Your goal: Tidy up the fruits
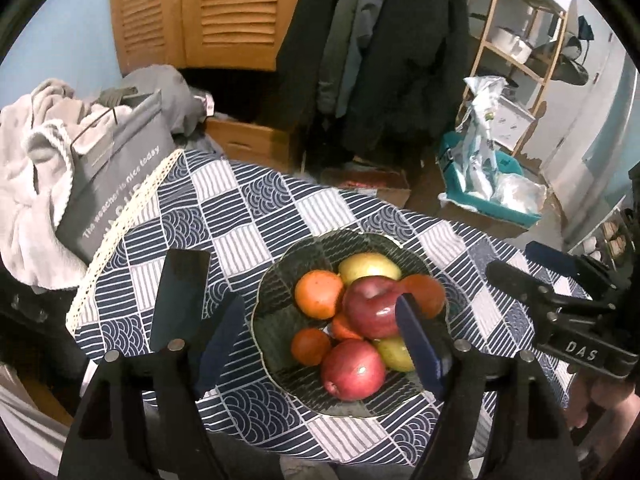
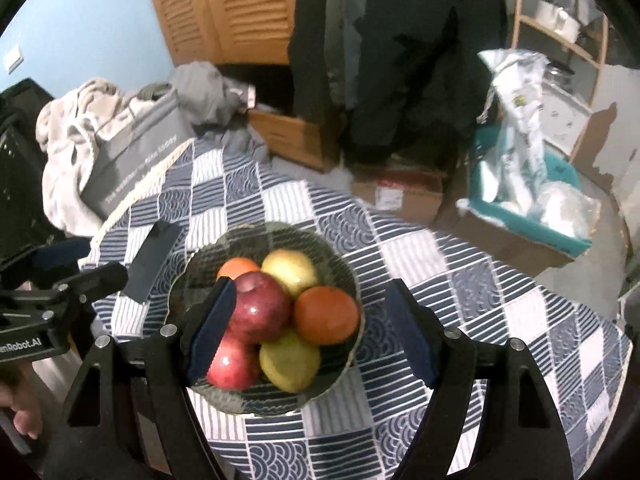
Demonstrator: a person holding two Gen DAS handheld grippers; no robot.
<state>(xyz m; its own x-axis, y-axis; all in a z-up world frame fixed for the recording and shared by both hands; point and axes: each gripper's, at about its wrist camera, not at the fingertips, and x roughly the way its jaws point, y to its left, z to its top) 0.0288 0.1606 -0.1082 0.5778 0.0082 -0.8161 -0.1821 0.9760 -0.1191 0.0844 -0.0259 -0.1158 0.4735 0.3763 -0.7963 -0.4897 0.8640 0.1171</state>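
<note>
**A:** Nearest the lens in the left wrist view, your left gripper [image 1: 320, 334] stood spread above the bowl [image 1: 276, 280], nothing pinched between its pads. Your right gripper [image 2: 310, 332] was likewise spread and empty; its lower-left pad only overlapped the upper red apple [image 2: 260, 308] in the picture, and I could not tell that it touched.

**B:** And the fruit?

**A:** All heaped in that dark bowl, lower centre of both frames: two red apples, the lower red apple [image 1: 352, 368] closest to you, two yellow-green pears [image 2: 290, 270], and several oranges [image 1: 318, 294]. The bowl sat on the checked tabletop [image 1: 256, 216]. I saw no loose fruit on the cloth.

**B:** So which step was that?

**A:** I judged the gathering finished, or nearly, with both your grippers clear of the pile. Your next move called for little: checking that the top apple sat steady.

**B:** Farther back?

**A:** A grey bag [image 1: 120, 184] at middle left, hanging coats [image 1: 392, 40] beyond.
</note>
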